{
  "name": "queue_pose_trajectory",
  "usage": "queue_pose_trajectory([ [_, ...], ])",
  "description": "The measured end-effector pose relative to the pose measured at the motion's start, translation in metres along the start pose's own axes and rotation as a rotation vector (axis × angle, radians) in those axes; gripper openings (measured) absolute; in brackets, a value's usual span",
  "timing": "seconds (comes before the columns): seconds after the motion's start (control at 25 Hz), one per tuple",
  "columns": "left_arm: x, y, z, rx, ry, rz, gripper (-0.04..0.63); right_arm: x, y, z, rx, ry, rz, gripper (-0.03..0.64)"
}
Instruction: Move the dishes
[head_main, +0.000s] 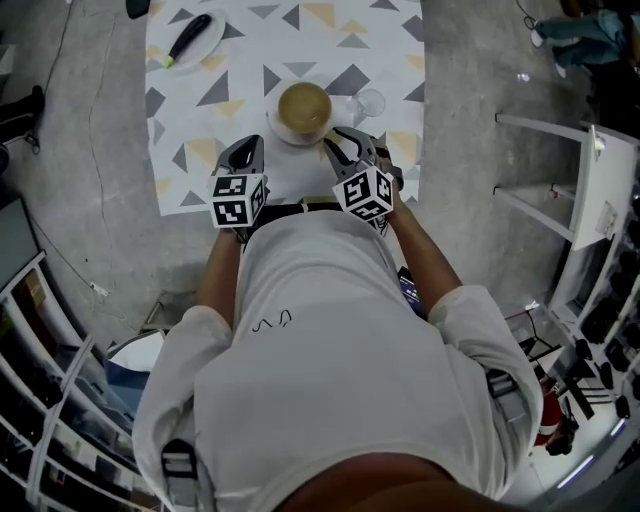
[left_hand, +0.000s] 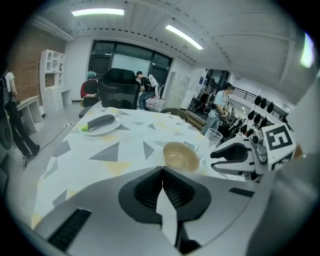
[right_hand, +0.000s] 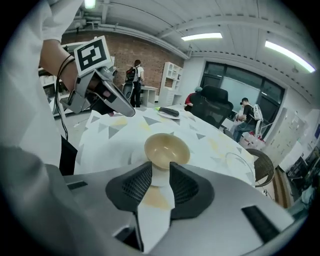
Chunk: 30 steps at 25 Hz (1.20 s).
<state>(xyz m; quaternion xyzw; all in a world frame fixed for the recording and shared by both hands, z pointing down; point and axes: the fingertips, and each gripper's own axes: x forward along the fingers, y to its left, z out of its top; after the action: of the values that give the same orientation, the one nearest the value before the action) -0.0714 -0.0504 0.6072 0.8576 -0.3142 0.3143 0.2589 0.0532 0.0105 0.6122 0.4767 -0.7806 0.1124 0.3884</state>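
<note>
The bench (head_main: 385, 45) carries a white cloth printed with grey and yellow triangles. The bowl (head_main: 303, 108), tan and upright, stands on the cloth near the bench's near edge, about midway across its width. A clear glass (head_main: 368, 102) stands just beside the bowl, on its right in the head view. A white plate (head_main: 208, 42) lies well apart at the far left corner, and a dark cucumber (head_main: 188, 38) lies on it.

We hold both grippers over the near edge of the bench, each pointing down and forward toward the bowl.

Left gripper (left_hand: 162, 170): the jaws are together, pad against pad, with nothing between them. In the left gripper view the bowl sits beyond the tips and slightly right of them, apart from the jaws.

Right gripper (right_hand: 160, 167): the jaws stand a narrow gap apart. In the right gripper view the bowl's near rim lies at the mouth of that gap, level with the tips. We see only cloth in the gap behind the rim. We see no pad pressing on the bowl. In the head view the tips sit just beside the bowl's near right edge.
</note>
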Motion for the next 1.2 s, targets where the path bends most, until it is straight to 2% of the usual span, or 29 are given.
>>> queue_pose_trajectory([
  [0.52, -0.029, 0.045, -0.031, -0.118, -0.004, 0.086, 0.020, 0.049, 0.029, 0.012, -0.339, 0.143, 0.037, 0.107],
  [0.84, -0.036, 0.062, -0.036, -0.161, -0.018, 0.112, 0.020, 0.070, 0.041, 0.008, -0.377, 0.220, 0.101, 0.107],
  [1.04, -0.038, 0.070, -0.039, -0.177, -0.022, 0.121, 0.020, 0.077, 0.042, 0.007, -0.393, 0.247, 0.104, 0.104],
  [1.2, -0.036, 0.071, -0.037, -0.181, -0.019, 0.114, 0.020, 0.079, 0.041, 0.013, -0.347, 0.233, 0.100, 0.081],
])
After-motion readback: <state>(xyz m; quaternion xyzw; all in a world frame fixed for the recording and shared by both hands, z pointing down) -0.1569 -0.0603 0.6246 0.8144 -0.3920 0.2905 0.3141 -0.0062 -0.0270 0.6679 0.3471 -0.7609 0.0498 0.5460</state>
